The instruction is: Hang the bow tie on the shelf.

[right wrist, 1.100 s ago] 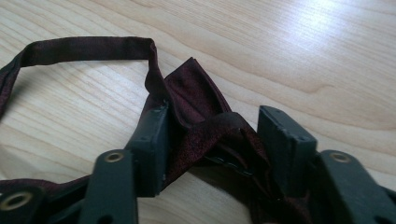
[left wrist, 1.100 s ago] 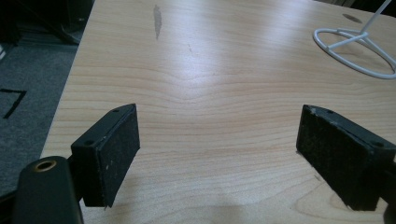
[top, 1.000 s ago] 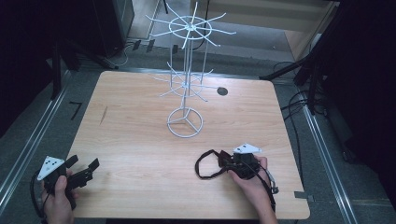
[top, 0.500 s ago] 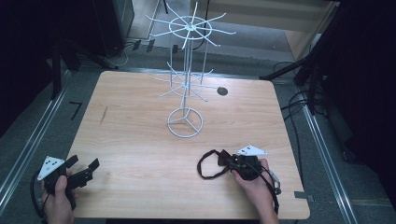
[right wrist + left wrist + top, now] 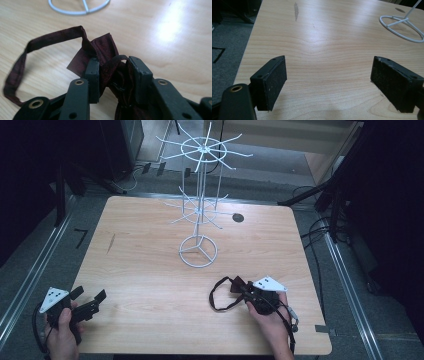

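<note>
- The right gripper (image 5: 113,80) is clamped on the knot of a dark red bow tie (image 5: 100,53), low over the near right of the table (image 5: 150,260).
- The tie's strap loop (image 5: 220,295) trails left of the jaws; the wire rack (image 5: 199,251) stands beyond, toward the table's middle.
- The left gripper (image 5: 329,82) rests wide open and empty at the near left corner, well apart from the tie.
- No containers are in view.
</note>
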